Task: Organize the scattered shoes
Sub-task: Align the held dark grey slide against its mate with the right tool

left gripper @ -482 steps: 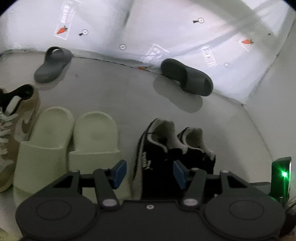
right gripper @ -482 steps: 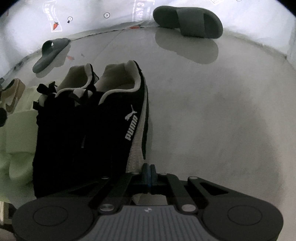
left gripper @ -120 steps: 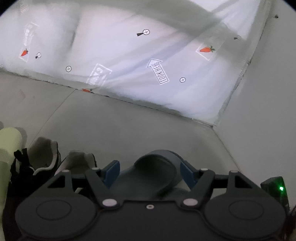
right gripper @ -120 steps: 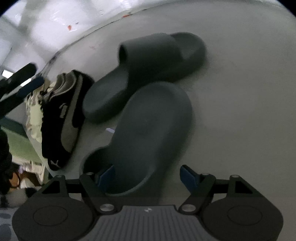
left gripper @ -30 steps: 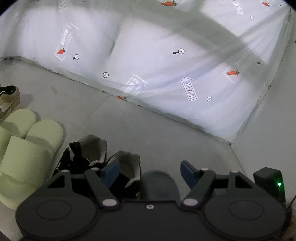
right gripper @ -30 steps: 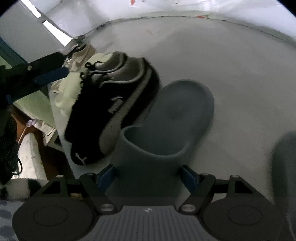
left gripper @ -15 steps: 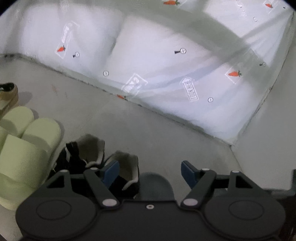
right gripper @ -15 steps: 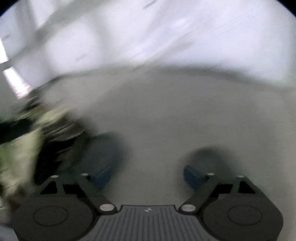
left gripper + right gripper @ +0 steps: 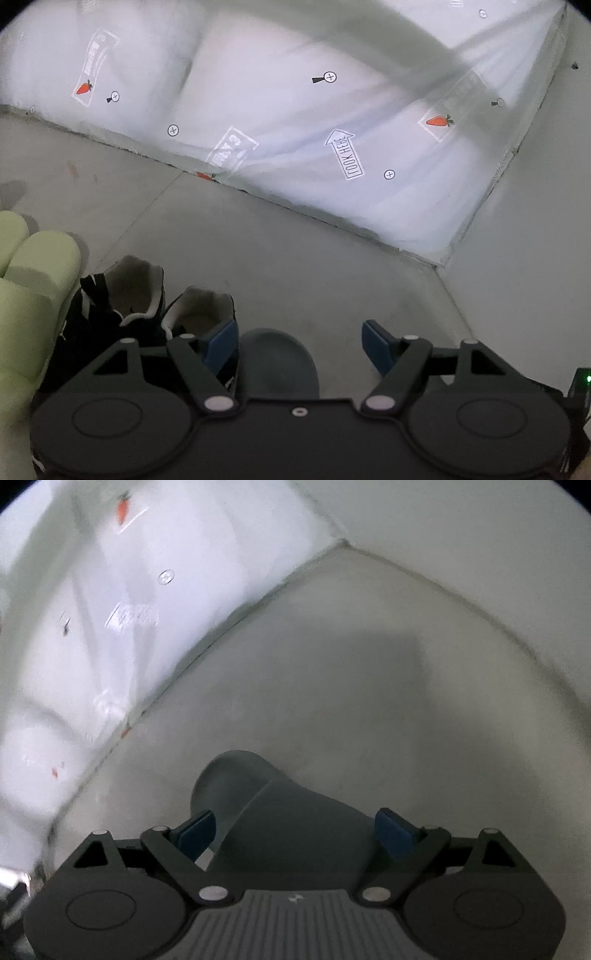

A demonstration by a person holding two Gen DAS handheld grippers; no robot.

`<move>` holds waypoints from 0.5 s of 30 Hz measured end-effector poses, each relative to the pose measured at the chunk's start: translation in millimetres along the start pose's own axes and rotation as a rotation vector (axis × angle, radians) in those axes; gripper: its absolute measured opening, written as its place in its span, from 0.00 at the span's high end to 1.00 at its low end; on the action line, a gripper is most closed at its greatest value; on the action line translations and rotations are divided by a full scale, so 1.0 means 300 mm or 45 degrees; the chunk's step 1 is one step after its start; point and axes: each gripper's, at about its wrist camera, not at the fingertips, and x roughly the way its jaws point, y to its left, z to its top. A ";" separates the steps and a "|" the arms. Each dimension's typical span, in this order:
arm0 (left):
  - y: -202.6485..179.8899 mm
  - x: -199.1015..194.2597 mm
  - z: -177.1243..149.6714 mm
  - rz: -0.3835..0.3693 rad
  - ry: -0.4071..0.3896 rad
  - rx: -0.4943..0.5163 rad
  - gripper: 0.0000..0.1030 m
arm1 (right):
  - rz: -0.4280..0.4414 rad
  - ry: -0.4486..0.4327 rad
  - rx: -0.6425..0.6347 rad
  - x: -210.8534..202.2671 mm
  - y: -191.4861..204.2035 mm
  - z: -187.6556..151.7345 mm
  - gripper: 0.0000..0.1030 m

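Observation:
In the left wrist view a dark grey slide lies on the grey floor, right of a pair of black sneakers. My left gripper is open above the slide's rounded end, its blue pads wide apart and clear of it. Pale green slides sit at the far left. The right wrist view shows a second dark grey slide alone on the floor. My right gripper is open and straddles its strap. Whether its pads touch the strap is unclear.
A white plastic sheet printed with carrots and arrows hangs along the back. A plain wall closes the right side, meeting the sheet in a corner. Bare grey floor stretches ahead of the shoes.
My right gripper has swung away from the slide beside the sneakers and now straddles the other grey slide near the corner. The left gripper stays open and has shifted only slightly.

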 end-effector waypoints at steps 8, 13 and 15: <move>-0.004 -0.017 -0.002 -0.012 -0.004 0.014 0.27 | 0.072 0.162 -0.227 0.086 0.203 -0.091 0.09; 0.013 -0.046 -0.003 0.012 -0.027 -0.003 0.27 | 0.035 0.192 -0.310 0.091 0.277 -0.107 0.10; 0.022 -0.058 -0.004 0.023 -0.034 -0.015 0.27 | 0.062 0.130 -0.235 0.086 0.271 -0.089 0.09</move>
